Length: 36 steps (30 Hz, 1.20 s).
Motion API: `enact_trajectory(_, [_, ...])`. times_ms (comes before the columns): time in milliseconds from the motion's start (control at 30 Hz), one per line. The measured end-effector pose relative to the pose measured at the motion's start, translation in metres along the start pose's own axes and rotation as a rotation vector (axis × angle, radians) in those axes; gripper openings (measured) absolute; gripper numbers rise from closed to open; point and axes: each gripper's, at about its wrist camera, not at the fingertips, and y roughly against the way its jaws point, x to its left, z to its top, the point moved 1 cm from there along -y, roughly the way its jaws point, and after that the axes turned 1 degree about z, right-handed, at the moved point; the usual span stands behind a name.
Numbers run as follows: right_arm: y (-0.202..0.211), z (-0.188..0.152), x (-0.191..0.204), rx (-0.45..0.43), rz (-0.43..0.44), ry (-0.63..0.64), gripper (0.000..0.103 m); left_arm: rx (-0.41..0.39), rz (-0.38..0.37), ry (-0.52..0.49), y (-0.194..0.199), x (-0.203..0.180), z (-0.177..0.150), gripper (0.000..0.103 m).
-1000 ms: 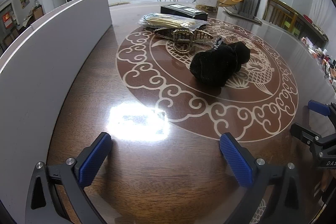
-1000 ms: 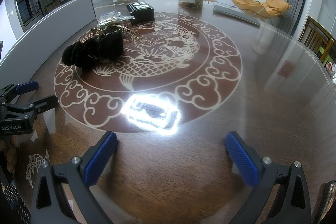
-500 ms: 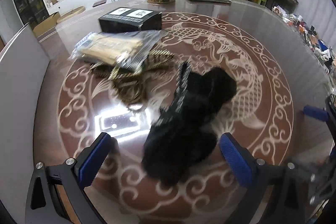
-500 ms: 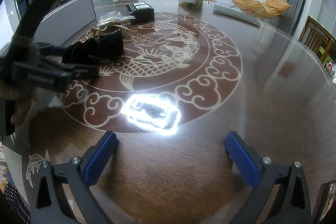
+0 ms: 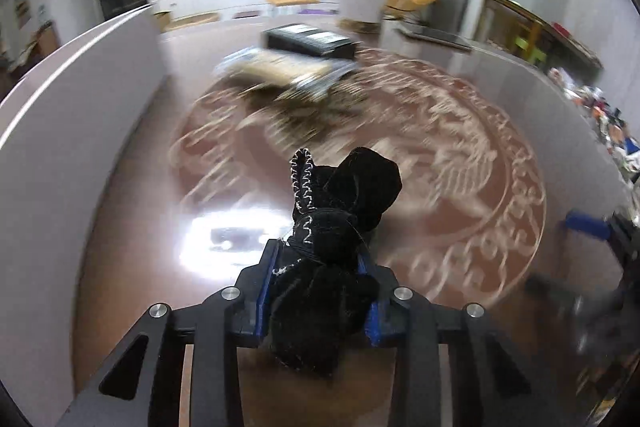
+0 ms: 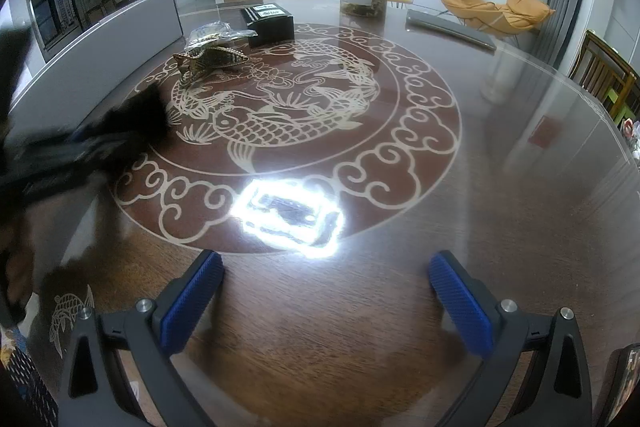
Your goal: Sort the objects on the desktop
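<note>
Left claw [image 5: 318, 273] around half-hidden black pouch [image 5: 340, 227]

Both wrist cameras look steeply down along their fingers (close up), sharing the patterned table [image 6: 400, 131].

Left tongs [image 5: 320, 291]: black angular frame, ribbed blue pads, four round silver screws across the linkage, triangular cut-out lower left of the frame. Right tongs [image 6: 325, 297]: same black arms, blue ribbed pads, paired silver screws each side
</note>
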Motion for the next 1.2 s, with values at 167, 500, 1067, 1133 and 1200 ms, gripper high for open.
enact_trajectory(167, [0.0,0.0,0.0,0.0,0.0,0.0,0.103,-0.022,0.069,0.096,0.018,0.033,-0.022,0.036])
enact_trajectory(500, [0.0,0.0,0.0,0.0,0.0,0.0,0.103,-0.01,0.084,0.089,0.008,0.042,-0.018,0.081])
enact_trajectory(1067, [0.0,0.0,0.0,0.0,0.0,0.0,0.103,0.035,0.104,0.082,0.001,0.038,-0.014,0.103])
enact_trajectory(1133, [0.0,0.0,0.0,0.0,-0.001,0.0,0.103,0.035,0.104,0.082,0.0,0.038,-0.014,0.103])
enact_trajectory(1200, [0.0,0.0,0.0,0.0,-0.001,0.0,0.103,0.034,0.103,0.082,0.0,0.038,-0.014,0.103])
